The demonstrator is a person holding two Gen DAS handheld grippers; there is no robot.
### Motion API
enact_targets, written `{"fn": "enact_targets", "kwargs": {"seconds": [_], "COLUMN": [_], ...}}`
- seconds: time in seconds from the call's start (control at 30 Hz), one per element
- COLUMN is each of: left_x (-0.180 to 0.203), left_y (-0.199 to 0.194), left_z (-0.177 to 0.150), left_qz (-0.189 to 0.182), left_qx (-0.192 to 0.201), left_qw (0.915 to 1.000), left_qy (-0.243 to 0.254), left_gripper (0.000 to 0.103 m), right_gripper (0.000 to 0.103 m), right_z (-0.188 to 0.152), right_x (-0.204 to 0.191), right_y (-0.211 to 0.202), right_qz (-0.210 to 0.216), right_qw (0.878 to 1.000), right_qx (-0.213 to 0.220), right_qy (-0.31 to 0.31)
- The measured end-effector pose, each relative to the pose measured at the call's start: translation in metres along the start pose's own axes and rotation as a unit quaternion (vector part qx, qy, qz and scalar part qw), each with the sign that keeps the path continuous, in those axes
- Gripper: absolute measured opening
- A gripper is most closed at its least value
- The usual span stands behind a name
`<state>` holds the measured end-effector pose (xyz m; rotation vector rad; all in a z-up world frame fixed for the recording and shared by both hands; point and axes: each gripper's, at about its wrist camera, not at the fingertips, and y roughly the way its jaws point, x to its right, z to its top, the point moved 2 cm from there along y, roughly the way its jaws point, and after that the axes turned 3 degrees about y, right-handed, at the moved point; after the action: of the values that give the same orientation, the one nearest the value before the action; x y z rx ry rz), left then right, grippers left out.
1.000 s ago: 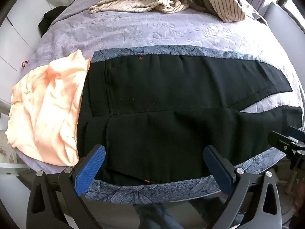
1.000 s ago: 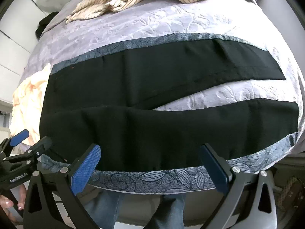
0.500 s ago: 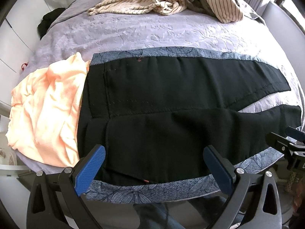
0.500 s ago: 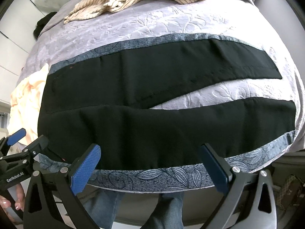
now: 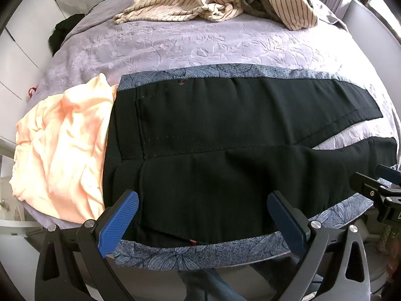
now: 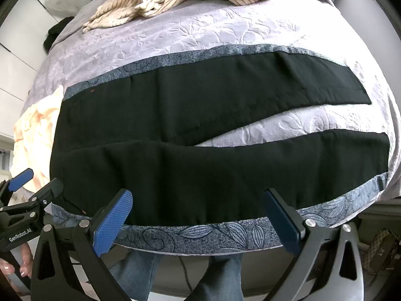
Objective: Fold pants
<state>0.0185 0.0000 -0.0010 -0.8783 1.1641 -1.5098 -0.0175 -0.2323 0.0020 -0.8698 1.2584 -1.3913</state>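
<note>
The left gripper (image 5: 201, 222) hangs with its blue-padded fingers (image 5: 117, 227) spread wide and holding nothing, poised just off the near edge of the bed over the waist end of the black pants (image 5: 225, 150). The right gripper (image 6: 198, 222) is likewise splayed and empty, in front of the near leg of the same pants (image 6: 200, 135); in its own view the left gripper shows at the lower left, with a hand (image 6: 23, 267) on it.

The pants lie flat across the foot of the bed, waistband to the left, legs running right and parting in a narrow V that bares the bedspread between them. They lie on a blue-grey leaf-print cloth (image 5: 200, 254) whose border shows along both the near and far edges of the pants.

Touching the waistband on the left is a crumpled peach garment (image 5: 60, 148), partly draped over the bed's corner. Beyond the pants the lilac embossed bedspread (image 5: 200, 42) lies bare up to a heap of cream striped clothes (image 5: 200, 2) at the far end, well apart from the pants. A small dark bundle (image 5: 62, 31) sits at the far left edge of the bed, by white cabinet fronts. Below the bed's edge, between the right gripper's fingers, the person's jeans-clad legs (image 6: 220, 273) are visible.
</note>
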Motion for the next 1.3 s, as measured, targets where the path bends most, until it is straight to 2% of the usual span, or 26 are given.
{"fn": "enact_targets", "kwargs": {"seconds": [0.63,1.3], "left_x": [0.006,0.016], "left_y": [-0.003,-0.016], "left_z": [0.009,0.008], "left_qz": [0.005,0.034], "left_qx": [0.01,0.026], "left_qw": [0.9999,0.9991], "left_qy": [0.005,0.006], "left_gripper": [0.103,0.103], "right_gripper": [0.103,0.103], "right_z": [0.008,0.007], "right_x": [0.003,0.017], "right_y": [-0.004,-0.006], "right_qz": [-0.003,0.01], "right_qw": [1.0,1.0], "right_qx": [0.007,0.022], "right_qy": [0.001,0.008]}}
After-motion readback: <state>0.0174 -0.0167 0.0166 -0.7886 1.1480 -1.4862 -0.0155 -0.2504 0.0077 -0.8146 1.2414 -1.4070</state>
